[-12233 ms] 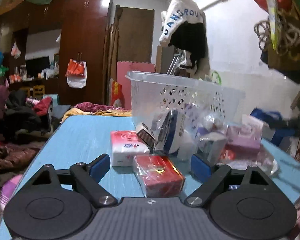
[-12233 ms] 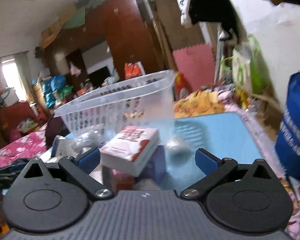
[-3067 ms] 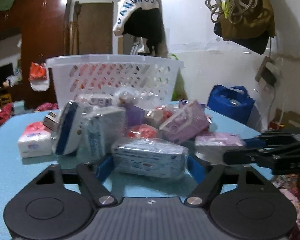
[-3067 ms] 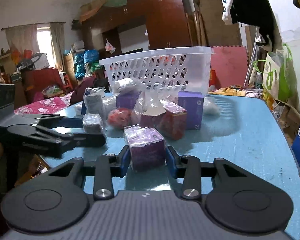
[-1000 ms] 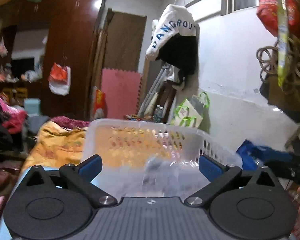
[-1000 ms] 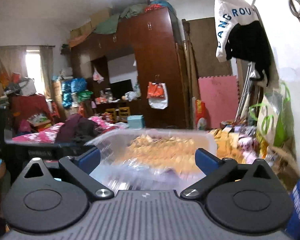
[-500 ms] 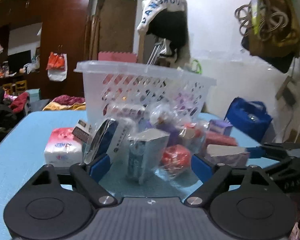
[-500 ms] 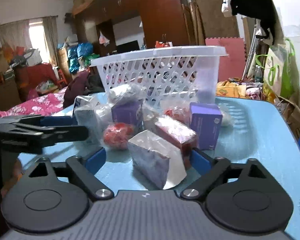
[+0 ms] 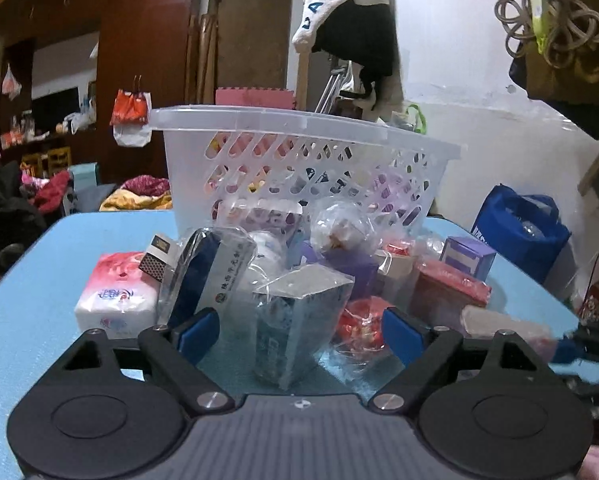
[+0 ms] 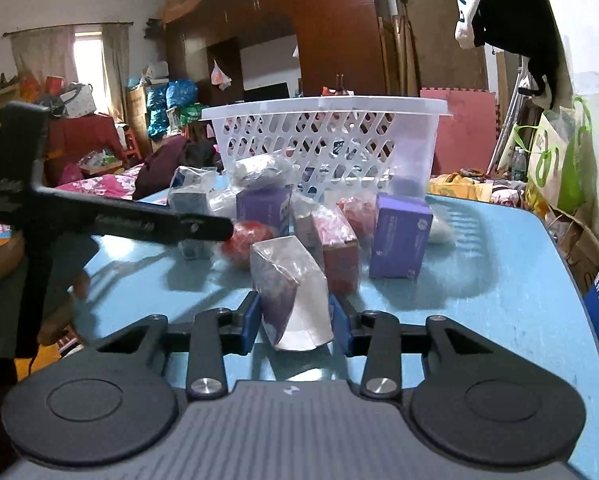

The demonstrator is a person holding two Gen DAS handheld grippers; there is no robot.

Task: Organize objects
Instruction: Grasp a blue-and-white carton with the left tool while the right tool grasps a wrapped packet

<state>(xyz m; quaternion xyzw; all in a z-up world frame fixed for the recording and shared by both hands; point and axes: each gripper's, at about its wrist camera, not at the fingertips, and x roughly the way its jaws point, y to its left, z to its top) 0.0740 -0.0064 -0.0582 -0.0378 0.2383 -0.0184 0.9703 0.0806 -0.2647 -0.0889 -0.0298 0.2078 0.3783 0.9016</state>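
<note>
A dark brown wardrobe (image 10: 331,36) fills the far wall, with an orange and white bag (image 9: 130,116) hanging on its front. A white and black garment (image 9: 351,28) with blue lettering hangs high against the white wall, and coiled cord (image 9: 551,36) hangs in the upper right. A pink foam mat (image 10: 465,128) leans upright beside the wardrobe. Past the right edge of the blue table (image 10: 499,280) sit a blue bag (image 9: 519,232) and a green-handled tote (image 10: 559,164). A curtained window (image 10: 87,68) glows at far left, above heaped clothes (image 9: 15,208).

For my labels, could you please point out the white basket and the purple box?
white basket (image 10: 323,106), right wrist view, front rim.
purple box (image 10: 397,246), right wrist view, front face.
</note>
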